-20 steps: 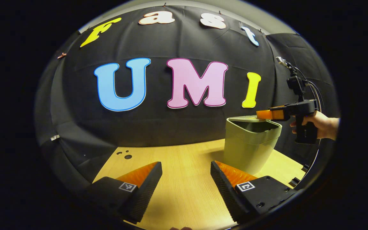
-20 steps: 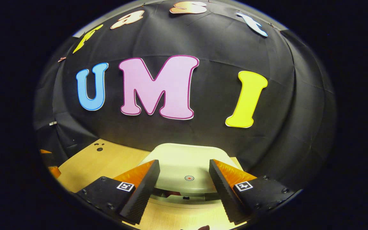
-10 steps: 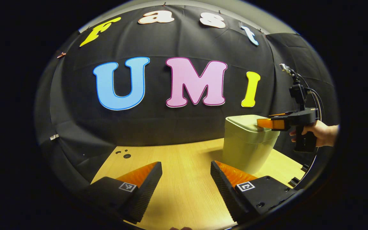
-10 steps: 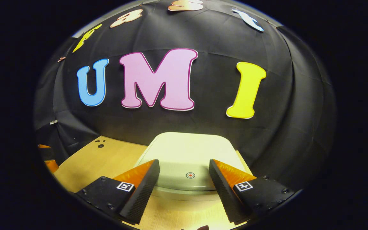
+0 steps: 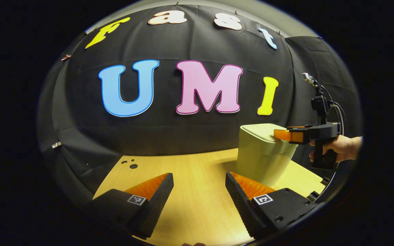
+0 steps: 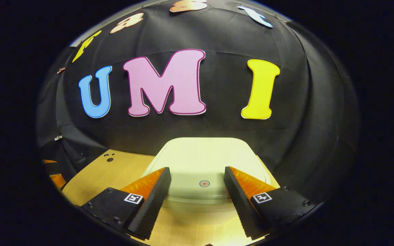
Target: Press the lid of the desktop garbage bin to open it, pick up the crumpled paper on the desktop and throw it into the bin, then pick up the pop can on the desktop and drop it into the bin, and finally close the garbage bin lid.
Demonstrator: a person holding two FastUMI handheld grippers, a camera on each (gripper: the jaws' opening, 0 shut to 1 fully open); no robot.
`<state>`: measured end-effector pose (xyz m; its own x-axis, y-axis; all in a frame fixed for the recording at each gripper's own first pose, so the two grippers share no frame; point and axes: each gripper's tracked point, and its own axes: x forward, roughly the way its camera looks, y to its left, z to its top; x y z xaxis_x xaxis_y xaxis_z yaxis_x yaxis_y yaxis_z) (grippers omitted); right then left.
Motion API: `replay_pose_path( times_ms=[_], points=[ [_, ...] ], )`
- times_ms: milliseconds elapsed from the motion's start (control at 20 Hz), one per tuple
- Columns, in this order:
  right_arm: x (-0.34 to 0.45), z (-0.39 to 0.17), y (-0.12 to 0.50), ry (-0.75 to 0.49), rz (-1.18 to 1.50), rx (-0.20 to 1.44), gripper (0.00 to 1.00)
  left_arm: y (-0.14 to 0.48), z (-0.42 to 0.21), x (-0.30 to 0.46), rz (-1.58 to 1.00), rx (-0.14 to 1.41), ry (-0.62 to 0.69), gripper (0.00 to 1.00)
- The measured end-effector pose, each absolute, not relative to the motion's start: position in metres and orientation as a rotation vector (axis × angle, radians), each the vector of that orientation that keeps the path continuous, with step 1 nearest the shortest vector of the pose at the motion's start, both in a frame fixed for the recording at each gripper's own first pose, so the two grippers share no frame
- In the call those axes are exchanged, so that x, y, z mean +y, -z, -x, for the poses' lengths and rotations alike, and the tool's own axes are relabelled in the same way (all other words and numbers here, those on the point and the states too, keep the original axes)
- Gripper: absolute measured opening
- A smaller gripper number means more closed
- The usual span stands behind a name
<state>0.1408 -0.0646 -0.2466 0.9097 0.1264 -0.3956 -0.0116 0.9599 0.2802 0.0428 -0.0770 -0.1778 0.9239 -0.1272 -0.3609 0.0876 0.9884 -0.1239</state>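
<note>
One bin on bare desktop

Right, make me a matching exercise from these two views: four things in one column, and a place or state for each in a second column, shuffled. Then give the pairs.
Things:
1. bin lid
2. right gripper
3. left gripper
4. round target mark

Places or states:
A. open over bare wooden tabletop
B. down flat on the garbage bin
C. on the lid's near edge, between the right gripper's fingers
D. reaching over the lid's edge, held by a hand

Pairs: 1-B, 2-D, 3-A, 4-C
</note>
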Motion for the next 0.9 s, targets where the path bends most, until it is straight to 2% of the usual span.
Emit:
replay_pose_path(
  times_ms=[400,900],
  points=[
    [-0.067,-0.136,0.205,-0.101,-0.294,0.293,0.98,0.169,-0.048,-0.087,0.098,0.355,0.126,0.98],
    [-0.047,-0.088,0.137,-0.171,-0.294,0.179,0.98,0.145,-0.062,-0.093,0.092,0.295,0.132,0.98]
  ],
)
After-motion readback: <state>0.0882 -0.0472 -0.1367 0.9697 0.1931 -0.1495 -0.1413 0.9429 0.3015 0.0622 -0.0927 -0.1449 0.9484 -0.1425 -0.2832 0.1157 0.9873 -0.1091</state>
